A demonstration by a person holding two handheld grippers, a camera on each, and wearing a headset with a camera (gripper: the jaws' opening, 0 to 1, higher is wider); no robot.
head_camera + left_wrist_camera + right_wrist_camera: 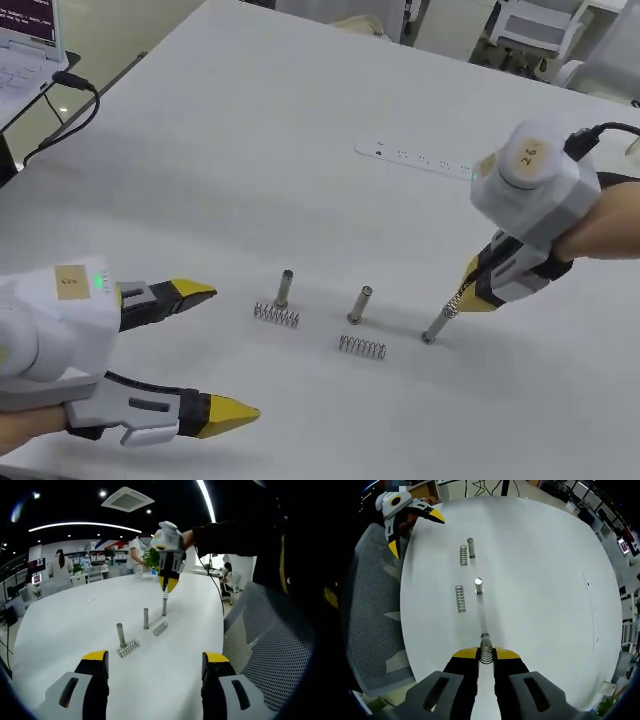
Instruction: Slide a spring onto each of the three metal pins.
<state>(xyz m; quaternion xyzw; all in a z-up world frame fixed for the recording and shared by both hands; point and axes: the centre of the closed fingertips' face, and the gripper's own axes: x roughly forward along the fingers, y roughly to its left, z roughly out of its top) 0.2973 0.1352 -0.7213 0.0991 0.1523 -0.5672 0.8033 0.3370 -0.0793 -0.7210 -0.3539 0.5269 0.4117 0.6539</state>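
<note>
Holding one spring, the right gripper (476, 288) has its jaws pinched on the held spring (459, 298). In the right gripper view the yellow tips sit close together with the coil between them.

Held spring: its long axis runs straight out from the jaw tips, in line with the nearest pin (437, 325) directly ahead of them. The free end of the coil meets the top of that pin. Whether it has slipped over the top, I cannot tell. In the left gripper view coil and pin make one upright line under the right gripper.

Pins, count 3: all stand on end on the white table (250, 130), long axes upright. They form a row leading away from the right gripper's tips toward the left gripper (225, 350). Order outward from the right gripper: nearest pin, middle pin (360, 304), far pin (285, 288).

Springs, count 3: one held, two loose. Both loose ones lie flat on their sides, long axes roughly parallel to the row of pins. The first loose spring (362, 347) lies just beside the foot of the middle pin. The second loose spring (276, 315) lies just beside the foot of the far pin.

Left gripper: jaws wide apart, nothing between them, touching nothing. The far pin and the second loose spring are the items closest ahead of its tips, with bare table between.
</note>
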